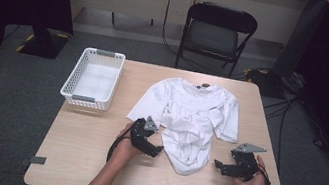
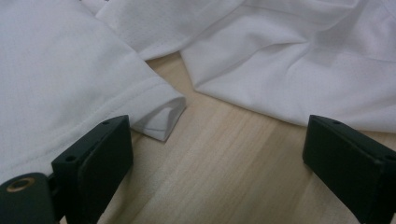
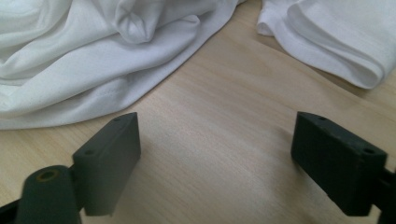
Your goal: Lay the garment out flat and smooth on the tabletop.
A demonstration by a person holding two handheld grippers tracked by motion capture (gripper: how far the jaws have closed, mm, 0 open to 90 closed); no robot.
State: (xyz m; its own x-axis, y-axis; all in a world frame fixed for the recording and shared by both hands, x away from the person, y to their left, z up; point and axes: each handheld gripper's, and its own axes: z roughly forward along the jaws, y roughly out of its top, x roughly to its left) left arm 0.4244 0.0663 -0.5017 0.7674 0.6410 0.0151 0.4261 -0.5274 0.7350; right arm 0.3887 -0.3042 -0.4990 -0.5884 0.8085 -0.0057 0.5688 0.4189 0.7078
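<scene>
A rectangular light wooden table (image 1: 87, 145) carries everything in the high view. On its middle lies a crumpled white cotton T-shirt (image 1: 188, 119), collar toward the far edge, sleeves spread to either side and the lower body bunched into folds that reach toward the near edge. At the table's far left corner sits a white plastic slatted basket (image 1: 92, 79), well apart from the shirt. Beyond the table stands a black folding chair (image 1: 215, 32).

The left gripper (image 1: 152, 147), a black two-jaw tool in the person's left hand, rests low just beside the shirt's left edge. In the left gripper view its jaws stand wide apart over bare wood, with a sleeve hem (image 2: 161, 119) just beside the left jaw, nothing between them.

The right gripper (image 1: 220, 165) sits near the shirt's right side, jaws likewise spread wide and holding nothing.
</scene>
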